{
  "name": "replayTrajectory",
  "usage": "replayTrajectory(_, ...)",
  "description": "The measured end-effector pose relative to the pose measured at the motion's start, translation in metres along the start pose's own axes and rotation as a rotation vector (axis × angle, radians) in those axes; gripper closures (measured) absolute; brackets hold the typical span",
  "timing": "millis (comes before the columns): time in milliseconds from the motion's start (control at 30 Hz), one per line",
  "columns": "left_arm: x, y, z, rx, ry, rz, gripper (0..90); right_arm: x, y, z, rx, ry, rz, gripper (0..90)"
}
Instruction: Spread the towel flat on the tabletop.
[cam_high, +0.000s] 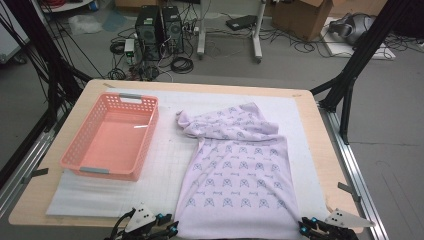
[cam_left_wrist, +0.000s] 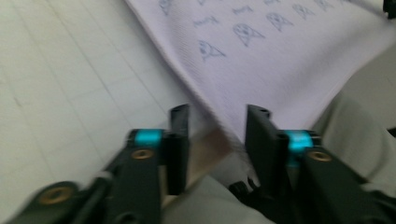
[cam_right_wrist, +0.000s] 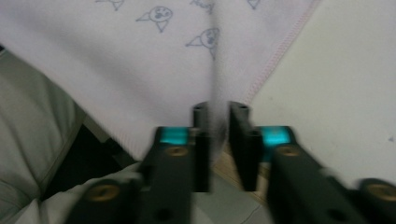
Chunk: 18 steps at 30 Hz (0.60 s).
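Note:
A lavender garment (cam_high: 235, 170) printed with small blue figures lies spread on the white mat (cam_high: 165, 165), its far end crumpled. My left gripper (cam_high: 171, 230) sits at the garment's near left corner. In the left gripper view the left gripper (cam_left_wrist: 217, 116) is open, and the garment's (cam_left_wrist: 280, 51) edge runs down between its jaws. My right gripper (cam_high: 304, 228) is at the near right corner. In the right gripper view the right gripper (cam_right_wrist: 221, 112) is shut on a raised fold of the garment (cam_right_wrist: 116, 70) beside its pink-stitched hem.
A pink plastic basket (cam_high: 125, 174) stands on the left of the mat with nothing in it. The wooden table (cam_high: 320, 150) rim runs around the mat. Black frame posts stand at both sides; computers and cables lie on the floor beyond.

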<state>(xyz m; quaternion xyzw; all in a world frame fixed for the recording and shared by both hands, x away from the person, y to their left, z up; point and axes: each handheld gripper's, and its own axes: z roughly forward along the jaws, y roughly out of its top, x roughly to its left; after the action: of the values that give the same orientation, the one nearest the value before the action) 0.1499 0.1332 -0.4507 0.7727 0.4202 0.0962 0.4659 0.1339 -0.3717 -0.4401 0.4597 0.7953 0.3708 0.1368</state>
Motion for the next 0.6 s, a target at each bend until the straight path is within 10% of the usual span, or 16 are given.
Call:
replayTrajectory(167,0.021,0.026,0.012,-0.076,0.037,-0.032,48.6,-0.011,0.014,0.005,-0.068,-0.06,0.043,59.3)
replayTrajectory(400,0.05,0.053,0.053,-0.035,0.054,-0.098,48.8,-0.026,0.042,0.038,-0.064,-0.101,0.054,58.8)
replayTrajectory(600,0.043,0.063,0.077,0.01,0.075,-0.035,50.1,-0.029,0.056,0.062,-0.037,-0.134,0.04,59.4)
